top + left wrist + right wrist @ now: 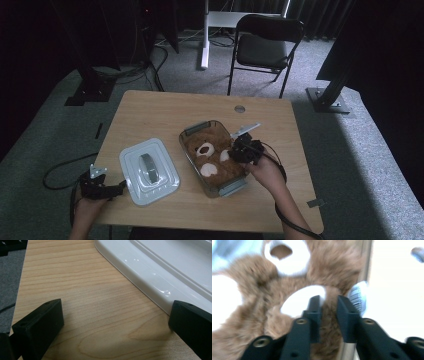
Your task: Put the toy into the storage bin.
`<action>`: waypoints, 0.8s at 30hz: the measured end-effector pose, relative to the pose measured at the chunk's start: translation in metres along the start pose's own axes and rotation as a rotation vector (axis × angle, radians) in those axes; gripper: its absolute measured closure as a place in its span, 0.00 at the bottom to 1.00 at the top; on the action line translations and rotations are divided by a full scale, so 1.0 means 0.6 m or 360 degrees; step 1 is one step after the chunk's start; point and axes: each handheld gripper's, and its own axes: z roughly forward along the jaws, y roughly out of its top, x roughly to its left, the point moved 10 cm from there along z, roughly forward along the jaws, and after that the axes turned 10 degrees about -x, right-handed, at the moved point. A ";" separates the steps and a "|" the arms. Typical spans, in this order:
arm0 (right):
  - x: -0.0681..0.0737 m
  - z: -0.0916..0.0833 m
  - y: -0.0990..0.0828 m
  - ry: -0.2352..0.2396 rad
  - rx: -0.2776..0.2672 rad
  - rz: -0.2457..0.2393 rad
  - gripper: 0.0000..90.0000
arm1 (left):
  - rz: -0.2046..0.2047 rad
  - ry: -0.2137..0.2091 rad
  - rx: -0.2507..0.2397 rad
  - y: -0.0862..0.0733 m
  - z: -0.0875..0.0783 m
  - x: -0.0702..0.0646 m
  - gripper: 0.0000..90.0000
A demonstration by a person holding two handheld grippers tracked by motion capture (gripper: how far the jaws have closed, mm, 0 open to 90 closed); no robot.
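the brown plush teddy bear (212,157) is lying inside the clear glass baking dish (192,129) at the frame's centre; the right tool (329,303) is hovering slightly apart over its fur, gripping nothing; the white rectangular lid (149,171) is sitting on the wooden table (165,107) lower left, beside the wide-apart left tool (121,187); covering is probably remaining.

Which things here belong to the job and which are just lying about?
In the job: teddy bear; glass dish holding it; white lid beside the dish; right gripper at the bear; left gripper by the lid.

Lying about: folding chair; cables on the floor.
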 end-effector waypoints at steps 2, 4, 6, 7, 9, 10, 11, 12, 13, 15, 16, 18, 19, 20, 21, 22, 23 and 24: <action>-0.007 -0.017 0.011 0.0015 -0.0101 0.0049 0.67 | 0.0003 0.0000 0.0001 0.000 0.000 0.000 0.01; -0.015 -0.030 0.019 0.0026 -0.0185 0.0089 0.57 | 0.0003 0.0000 0.0000 0.000 0.000 0.000 0.01; -0.029 -0.036 0.023 -0.0011 -0.0243 0.0120 0.46 | 0.0004 0.0000 0.0001 0.000 0.000 0.000 0.01; -0.036 -0.038 0.023 -0.0019 -0.0259 0.0141 0.44 | 0.0007 0.0002 0.0001 0.000 0.000 0.001 0.01; -0.048 -0.039 0.021 -0.0030 -0.0291 0.0195 0.36 | 0.0001 0.0010 0.0004 -0.001 -0.001 0.001 0.01; -0.054 -0.039 0.020 -0.0045 -0.0299 0.0217 0.33 | -0.0002 0.0013 0.0003 -0.001 -0.001 0.001 0.01; -0.060 -0.039 0.019 -0.0057 -0.0316 0.0237 0.31 | -0.0008 0.0016 0.0003 -0.001 -0.001 0.000 0.01; -0.066 -0.039 0.017 -0.0084 -0.0333 0.0262 0.25 | -0.0012 0.0018 0.0003 -0.001 -0.001 0.000 0.01; -0.071 -0.037 0.014 -0.0089 -0.0330 0.0261 0.16 | -0.0016 0.0022 0.0004 -0.001 -0.002 0.000 0.01; -0.085 -0.033 0.009 -0.0125 -0.0350 0.0271 0.15 | -0.0021 0.0028 0.0004 -0.002 -0.002 0.000 0.01; -0.095 -0.030 0.004 -0.0184 -0.0346 0.0261 0.15 | -0.0022 0.0031 0.0004 -0.002 -0.002 0.000 0.01; -0.112 -0.025 -0.006 -0.0245 -0.0346 0.0273 0.14 | -0.0023 0.0032 0.0003 -0.002 -0.002 0.000 0.01; -0.121 -0.023 -0.011 -0.0268 -0.0359 0.0290 0.14 | -0.0022 0.0032 0.0003 -0.002 -0.002 0.000 0.01; -0.129 -0.021 -0.018 -0.0287 -0.0357 0.0316 0.14 | -0.0023 0.0032 0.0003 -0.002 -0.002 0.000 0.01; -0.137 -0.018 -0.025 -0.0292 -0.0349 0.0348 0.14 | -0.0024 0.0032 0.0003 -0.002 -0.002 0.000 0.01; -0.143 -0.014 -0.032 -0.0288 -0.0344 0.0385 0.14 | -0.0025 0.0034 0.0004 -0.002 -0.002 0.000 0.01; -0.148 -0.011 -0.039 -0.0280 -0.0338 0.0422 0.14 | -0.0027 0.0036 0.0004 -0.002 -0.002 0.000 0.01; -0.152 -0.006 -0.048 -0.0273 -0.0318 0.0452 0.14 | -0.0028 0.0038 0.0004 -0.002 -0.002 0.000 0.01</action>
